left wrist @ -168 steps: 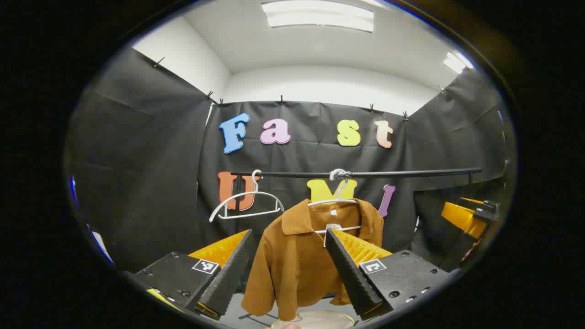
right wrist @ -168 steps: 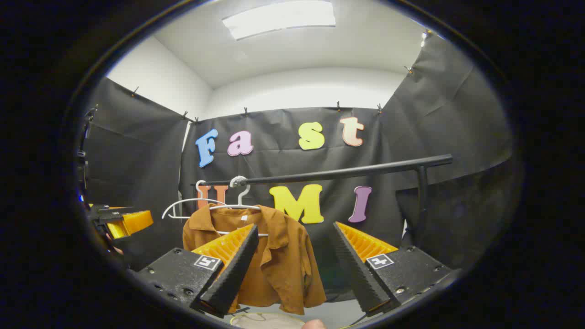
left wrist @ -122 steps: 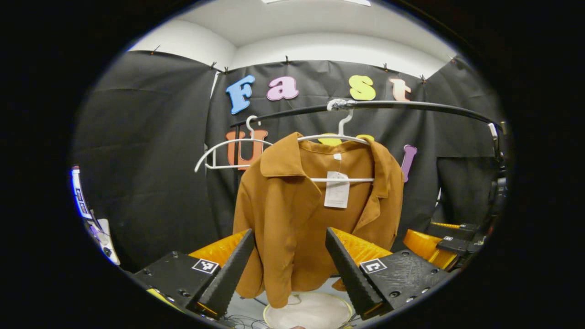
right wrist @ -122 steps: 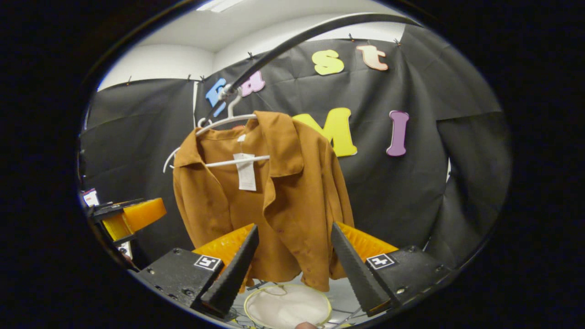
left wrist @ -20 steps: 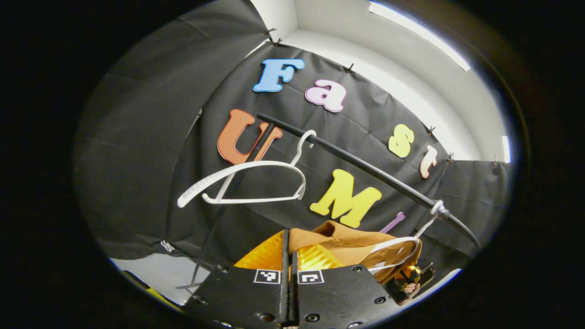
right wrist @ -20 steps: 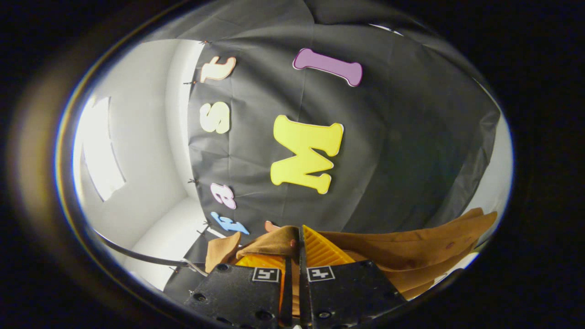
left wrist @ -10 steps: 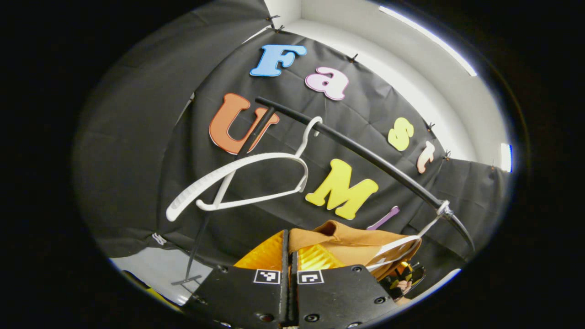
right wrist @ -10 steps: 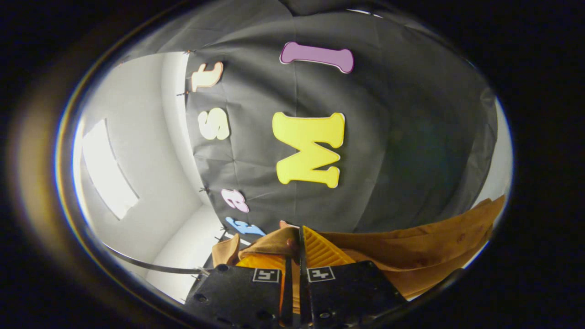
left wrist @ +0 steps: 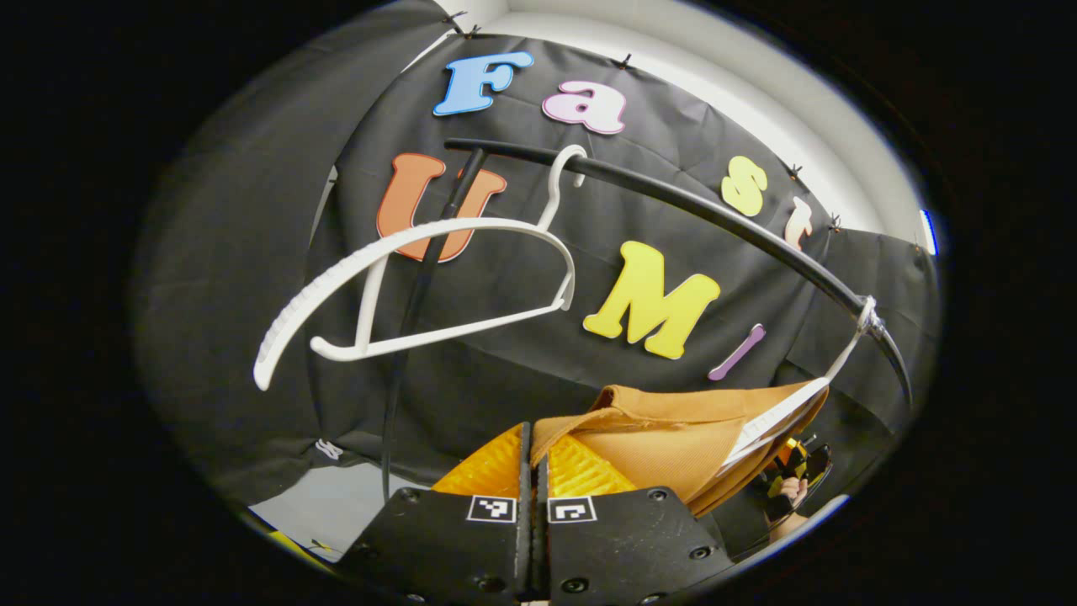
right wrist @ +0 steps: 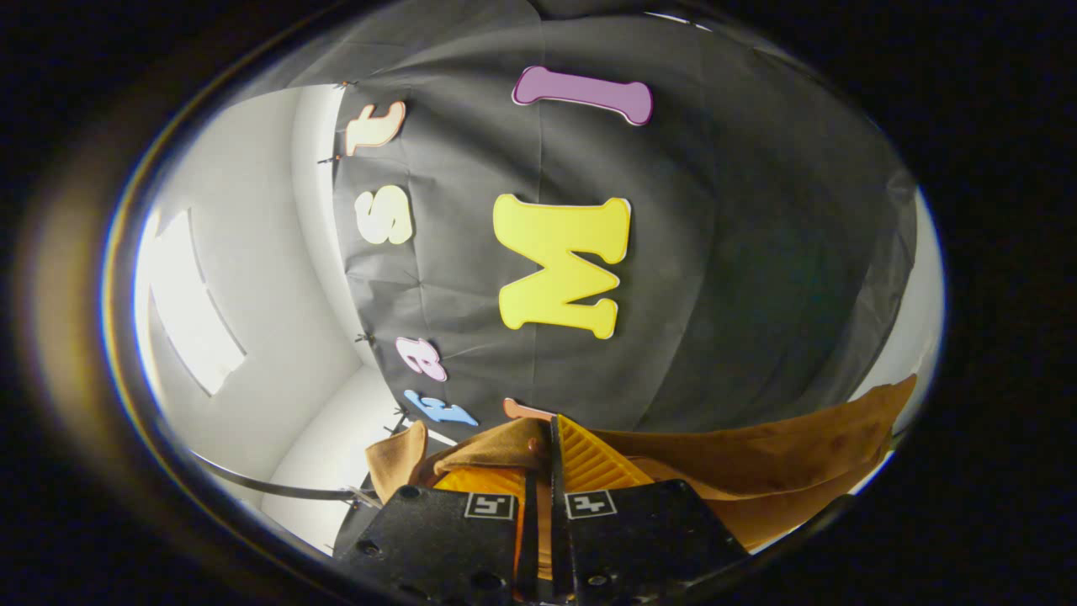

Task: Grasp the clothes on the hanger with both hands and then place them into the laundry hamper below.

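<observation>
With both the left gripper (left wrist: 531, 438) and right gripper (right wrist: 552, 433) pinching the brown collared cloth shirt (left wrist: 665, 429), partly on its white plastic hanger (left wrist: 778, 412) at the black rail's (left wrist: 715, 210) end, next comes pulling it free.

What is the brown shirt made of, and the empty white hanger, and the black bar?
The brown shirt looks like soft matte woven cloth, maybe suede-like: it folds and drapes where each hand-held gripper pinches it. The empty white hanger looks like moulded plastic, smooth with ribbed shoulders. The black bar looks like painted metal tube with a faint sheen, though I can't be sure.
</observation>
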Demonstrator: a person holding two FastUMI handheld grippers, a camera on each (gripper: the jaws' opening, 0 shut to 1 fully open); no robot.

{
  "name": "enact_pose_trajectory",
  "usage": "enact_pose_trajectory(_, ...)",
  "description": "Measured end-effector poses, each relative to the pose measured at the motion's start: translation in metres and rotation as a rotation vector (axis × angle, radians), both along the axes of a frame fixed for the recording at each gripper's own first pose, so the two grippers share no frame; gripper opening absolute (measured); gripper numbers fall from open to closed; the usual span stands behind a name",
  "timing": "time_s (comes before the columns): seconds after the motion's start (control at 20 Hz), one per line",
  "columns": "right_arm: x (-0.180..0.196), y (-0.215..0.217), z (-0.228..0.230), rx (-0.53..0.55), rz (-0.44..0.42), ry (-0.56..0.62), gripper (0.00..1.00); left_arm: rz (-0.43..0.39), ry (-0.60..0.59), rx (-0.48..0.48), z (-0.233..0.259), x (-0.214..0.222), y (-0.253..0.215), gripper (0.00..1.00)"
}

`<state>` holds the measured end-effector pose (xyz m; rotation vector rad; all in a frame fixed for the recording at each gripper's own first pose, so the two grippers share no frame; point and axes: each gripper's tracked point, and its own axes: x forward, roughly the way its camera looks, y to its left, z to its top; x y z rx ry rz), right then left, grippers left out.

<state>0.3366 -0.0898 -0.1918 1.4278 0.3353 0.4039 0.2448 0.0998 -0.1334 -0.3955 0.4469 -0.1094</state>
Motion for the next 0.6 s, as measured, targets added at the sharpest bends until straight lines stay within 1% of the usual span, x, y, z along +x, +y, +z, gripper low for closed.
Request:
enact_pose_trajectory(0.1, 0.001, 0.001, 0.0, 0.0, -0.001, 0.003, 0.09, -0.011, 0.036, -0.029, -0.014, -0.004, -0.006, 0.0)
enact_pose_trajectory(0.3, -0.001, -0.002, 0.004, 0.005, -0.007, -0.008, 0.09, -0.021, 0.049, -0.035, -0.032, -0.001, -0.011, 0.0)
enact_pose_trajectory(0.35, -0.001, -0.003, 0.004, 0.008, -0.008, -0.009, 0.08, -0.025, 0.064, -0.031, -0.036, 0.0, -0.011, 0.06)
enact_pose_trajectory(0.4, -0.001, -0.005, 0.007, 0.009, -0.015, -0.014, 0.08, -0.006, 0.052, -0.029, -0.034, 0.002, -0.007, 0.0)
enact_pose_trajectory(0.45, -0.001, -0.008, 0.011, 0.018, -0.022, -0.026, 0.09, -0.003, 0.055, -0.041, -0.035, 0.009, -0.007, 0.06)
enact_pose_trajectory(0.5, -0.006, -0.013, 0.016, 0.038, -0.028, -0.046, 0.08, -0.001, 0.05, -0.065, -0.029, 0.009, -0.008, 0.0)
enact_pose_trajectory(0.55, -0.008, -0.018, 0.024, 0.067, -0.041, -0.073, 0.09, -0.002, 0.028, -0.094, -0.019, 0.013, -0.006, 0.0)
enact_pose_trajectory(0.6, -0.009, -0.022, 0.03, 0.093, -0.047, -0.096, 0.09, -0.004, 0.006, -0.113, -0.01, 0.016, -0.004, 0.05)
